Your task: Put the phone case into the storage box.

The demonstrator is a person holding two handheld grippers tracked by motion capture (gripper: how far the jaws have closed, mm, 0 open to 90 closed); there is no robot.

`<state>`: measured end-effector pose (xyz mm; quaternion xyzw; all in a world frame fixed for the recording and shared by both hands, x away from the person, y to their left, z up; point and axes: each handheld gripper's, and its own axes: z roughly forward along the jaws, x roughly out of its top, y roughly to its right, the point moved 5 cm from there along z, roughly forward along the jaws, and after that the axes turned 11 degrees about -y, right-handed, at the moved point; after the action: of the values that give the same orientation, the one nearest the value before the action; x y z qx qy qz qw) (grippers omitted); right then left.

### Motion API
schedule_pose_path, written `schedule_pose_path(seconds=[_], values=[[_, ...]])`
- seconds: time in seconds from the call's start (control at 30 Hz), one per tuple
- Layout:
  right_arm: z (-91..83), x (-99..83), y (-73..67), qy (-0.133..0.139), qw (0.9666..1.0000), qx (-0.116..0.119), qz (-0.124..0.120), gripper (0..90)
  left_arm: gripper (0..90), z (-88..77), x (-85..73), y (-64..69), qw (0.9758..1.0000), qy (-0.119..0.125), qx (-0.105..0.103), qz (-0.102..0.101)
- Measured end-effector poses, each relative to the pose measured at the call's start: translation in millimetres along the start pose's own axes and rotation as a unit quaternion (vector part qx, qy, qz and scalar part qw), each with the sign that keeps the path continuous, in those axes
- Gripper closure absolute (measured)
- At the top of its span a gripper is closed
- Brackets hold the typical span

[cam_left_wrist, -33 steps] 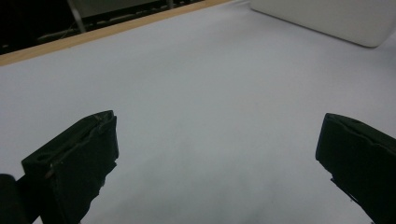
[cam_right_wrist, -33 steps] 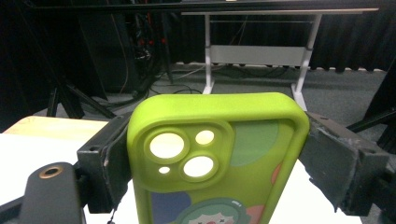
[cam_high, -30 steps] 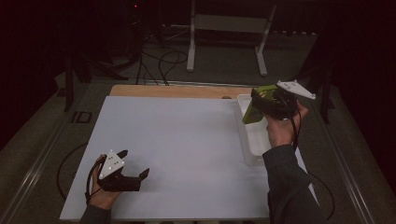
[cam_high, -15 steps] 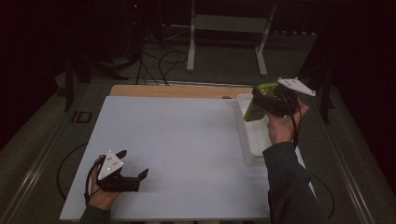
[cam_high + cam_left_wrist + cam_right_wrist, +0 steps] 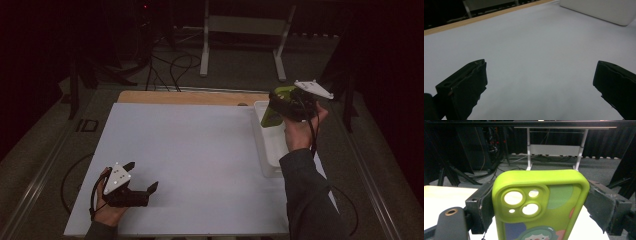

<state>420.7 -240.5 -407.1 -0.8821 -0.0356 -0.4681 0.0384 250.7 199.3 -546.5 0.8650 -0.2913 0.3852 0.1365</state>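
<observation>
A lime-green phone case (image 5: 271, 113) with camera cut-outs and a cartoon print is clamped by its sides in my right gripper (image 5: 281, 107), which is held up in the air over the far end of a white tray (image 5: 270, 152). Along the right gripper's own jaws, the phone case (image 5: 541, 205) stands upright with its back facing the camera, and the right gripper (image 5: 541, 195) presses its black pads against both edges. My left gripper (image 5: 142, 175) rests on the white tabletop (image 5: 200, 145) at the near left. Its jaws stand wide apart, the left gripper (image 5: 540, 77) holding nothing.
The long white tray (image 5: 599, 10) lies along the table's right side. A wooden strip (image 5: 190, 97) borders the far edge. Beyond the table are a white metal stand (image 5: 240, 30), dark tripod legs and cables on the floor.
My right gripper has risen slightly with the phone case still in its jaws. The left gripper has stayed where it was.
</observation>
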Motion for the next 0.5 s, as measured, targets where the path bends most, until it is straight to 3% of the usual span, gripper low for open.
schedule_pose_path(seconds=[0.23,0.33,0.5], values=[[5.1,0.1,4.1,0.001,0.9998,-0.017,-0.005,16.3,0.0,-0.1,-1.1,-0.3,1.0,-0.002,0.001,-0.001],[6.6,0.0,8.5,0.003,0.9999,-0.013,0.009,16.3,0.0,-0.2,-1.2,-0.4,1.0,-0.001,0.002,-0.002],[10.9,-1.3,11.0,0.0,0.9998,-0.017,0.012,16.3,0.0,0.1,-1.5,-0.4,1.0,-0.002,0.001,0.0]])
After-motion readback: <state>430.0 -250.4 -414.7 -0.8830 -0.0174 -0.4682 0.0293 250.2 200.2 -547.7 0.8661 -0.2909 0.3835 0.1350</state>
